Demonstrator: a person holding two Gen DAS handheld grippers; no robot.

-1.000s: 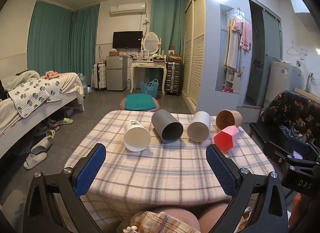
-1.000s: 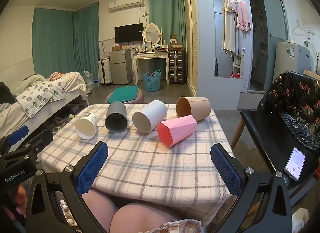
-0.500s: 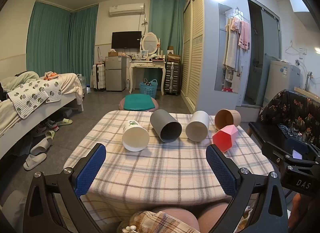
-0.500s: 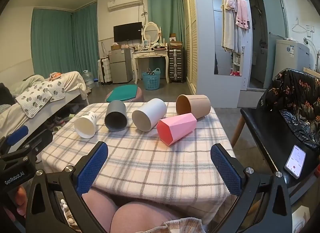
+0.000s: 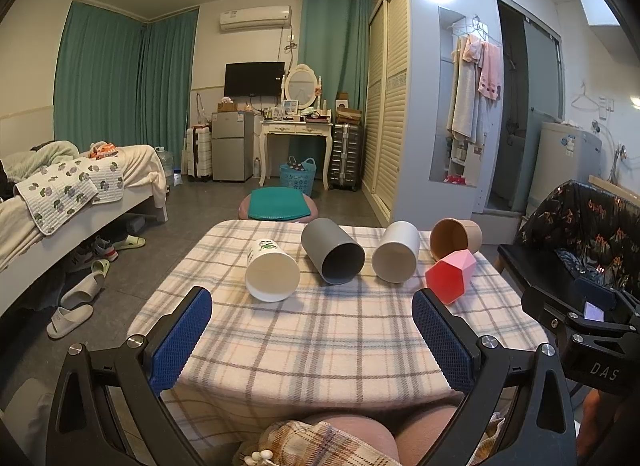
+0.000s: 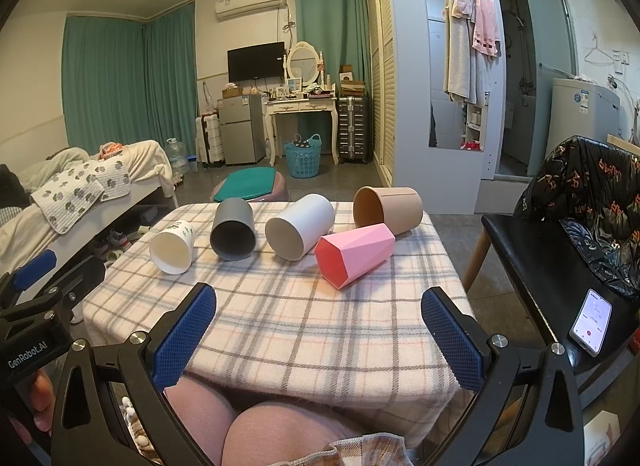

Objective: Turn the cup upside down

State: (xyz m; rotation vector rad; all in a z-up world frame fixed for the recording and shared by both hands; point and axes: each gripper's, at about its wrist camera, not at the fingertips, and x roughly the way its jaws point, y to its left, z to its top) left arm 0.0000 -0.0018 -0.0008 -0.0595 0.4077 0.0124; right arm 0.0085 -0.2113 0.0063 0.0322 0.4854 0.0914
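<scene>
Several cups lie on their sides in a row on the plaid table (image 5: 320, 338), mouths toward me: a white cup (image 5: 271, 270) (image 6: 173, 246), a grey cup (image 5: 332, 252) (image 6: 233, 229), a pale cup (image 5: 396, 252) (image 6: 300, 231), a brown cup (image 5: 456, 236) (image 6: 388, 209) and a pink faceted cup (image 5: 451, 276) (image 6: 354, 256). My left gripper (image 5: 312, 340) is open and empty above the table's near edge. My right gripper (image 6: 318, 340) is open and empty, also near the front edge. Each gripper stays short of the cups.
A black chair (image 6: 560, 266) with a phone (image 6: 592, 322) stands right of the table. A stool with a green cushion (image 5: 278, 205) sits behind the table. A bed (image 5: 60, 201) is at the left, with slippers on the floor.
Both grippers have drifted slightly, so the table and cups sit a little differently in view. The cups have not moved. Both grippers stay open.
</scene>
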